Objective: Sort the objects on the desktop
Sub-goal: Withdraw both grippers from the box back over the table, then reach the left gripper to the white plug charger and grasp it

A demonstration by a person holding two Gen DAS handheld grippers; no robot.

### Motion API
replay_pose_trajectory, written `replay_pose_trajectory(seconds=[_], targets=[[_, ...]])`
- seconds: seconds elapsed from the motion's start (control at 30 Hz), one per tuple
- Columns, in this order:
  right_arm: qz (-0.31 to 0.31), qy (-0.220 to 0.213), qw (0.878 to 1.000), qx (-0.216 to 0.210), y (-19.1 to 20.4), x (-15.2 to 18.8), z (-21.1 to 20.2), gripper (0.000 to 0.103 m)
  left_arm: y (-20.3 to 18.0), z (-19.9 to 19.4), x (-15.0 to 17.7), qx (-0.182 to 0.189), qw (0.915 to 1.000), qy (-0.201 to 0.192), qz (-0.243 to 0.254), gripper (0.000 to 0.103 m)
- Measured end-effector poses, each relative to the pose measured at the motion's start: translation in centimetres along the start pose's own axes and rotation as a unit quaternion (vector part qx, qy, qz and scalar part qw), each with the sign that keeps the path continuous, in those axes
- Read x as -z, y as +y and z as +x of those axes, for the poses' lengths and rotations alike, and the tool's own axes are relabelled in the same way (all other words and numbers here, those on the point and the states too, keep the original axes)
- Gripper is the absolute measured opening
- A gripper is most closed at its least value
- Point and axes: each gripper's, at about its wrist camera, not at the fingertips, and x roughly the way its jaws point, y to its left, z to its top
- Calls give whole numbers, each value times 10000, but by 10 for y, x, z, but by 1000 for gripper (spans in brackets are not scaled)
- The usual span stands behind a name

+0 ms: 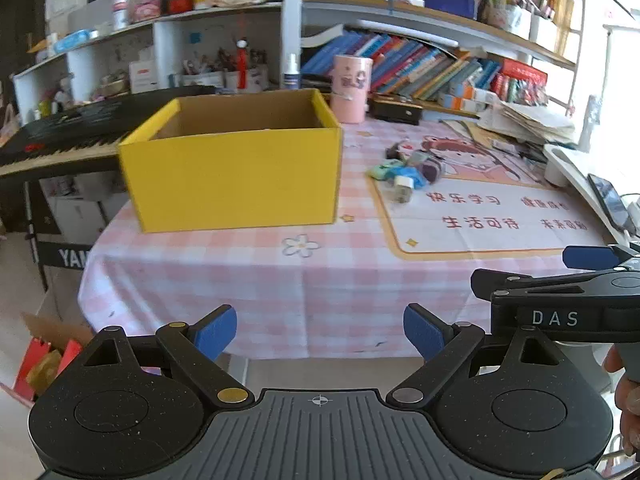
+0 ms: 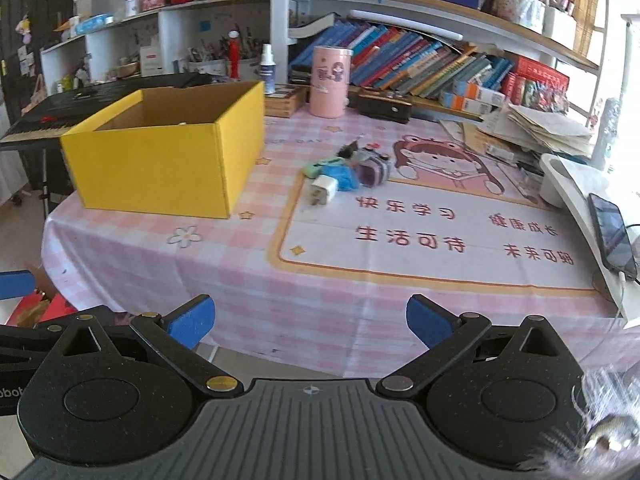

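Much of the scene is cut off, blurred or tucked out of sight.

The yellow box (image 1: 236, 180) hides its floor behind its front wall — any contents cannot be told. The small pile of objects (image 1: 408, 170) is too blurred in the left wrist view to sort into single items. The right gripper (image 1: 592, 276) is cut by the frame's right edge, and the phone (image 2: 612, 236) runs off the right wrist view's edge — its screen unreadable.

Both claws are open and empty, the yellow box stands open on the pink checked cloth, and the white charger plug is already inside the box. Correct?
Not quite: the white charger plug is not inside the yellow box. The right wrist view shows it lying on the pink checked cloth beside the box, in the small pile. The left claw and right claw are open and empty.
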Motion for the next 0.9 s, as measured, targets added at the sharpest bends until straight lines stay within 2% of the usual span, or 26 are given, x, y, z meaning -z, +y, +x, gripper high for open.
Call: replay_pose_trajectory(seconds=[0.23,0.63,0.9], targets=[[188,92,9997,127,-28,-2,11,103,-23,19,-11,129,9998,86,158,92],[341,310,9987,231,-79,-17,40,103,-64,57,-36,135,9993,250,248,91],[135,150,9995,244,-113,-40,61,100,-98,99,-58,77,9996,232,148,88]])
